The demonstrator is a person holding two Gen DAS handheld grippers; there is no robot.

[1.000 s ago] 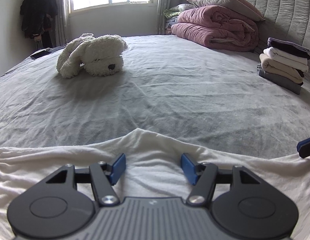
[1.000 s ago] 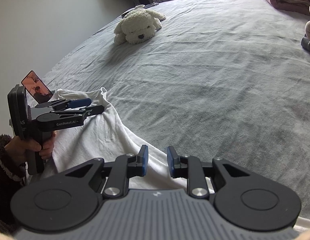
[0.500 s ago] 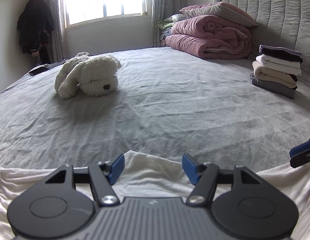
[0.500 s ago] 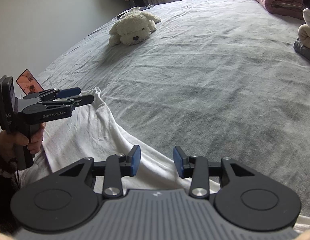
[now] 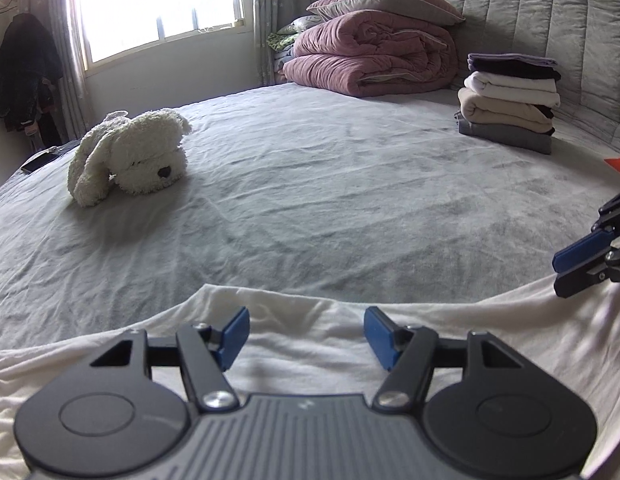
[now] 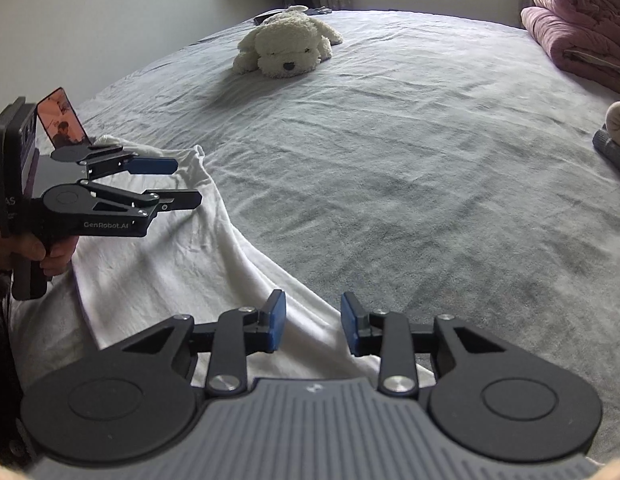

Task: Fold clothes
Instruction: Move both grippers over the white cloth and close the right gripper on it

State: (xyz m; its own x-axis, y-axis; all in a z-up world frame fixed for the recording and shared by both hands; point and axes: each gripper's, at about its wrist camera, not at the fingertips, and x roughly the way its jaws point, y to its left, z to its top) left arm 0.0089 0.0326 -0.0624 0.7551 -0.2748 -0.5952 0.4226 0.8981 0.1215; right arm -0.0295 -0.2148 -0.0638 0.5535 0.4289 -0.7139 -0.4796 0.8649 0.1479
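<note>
Two grippers over white garment (image 5: pixel 310 344) spread along near edge of bed (image 5: pixel 330 200), long axis running left-right. Left gripper (image 5: pixel 305 334) jaws apart, above collar edge; right gripper (image 6: pixel 313 322) jaws apart, nearer garment's right end. Nothing gripped.

White garment (image 5: pixel 310 332) is lying rumpled along the near edge of the grey bed (image 5: pixel 330 184). Its far hem (image 6: pixel 229 216) runs wavy across the sheet, with soft creases.

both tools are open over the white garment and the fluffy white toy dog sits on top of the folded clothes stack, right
Not quite. The fluffy white toy dog lies on the grey bedsheet, far from the folded clothes stack, as the left wrist view shows. Both the left tool and right tool are open over the white garment.
</note>
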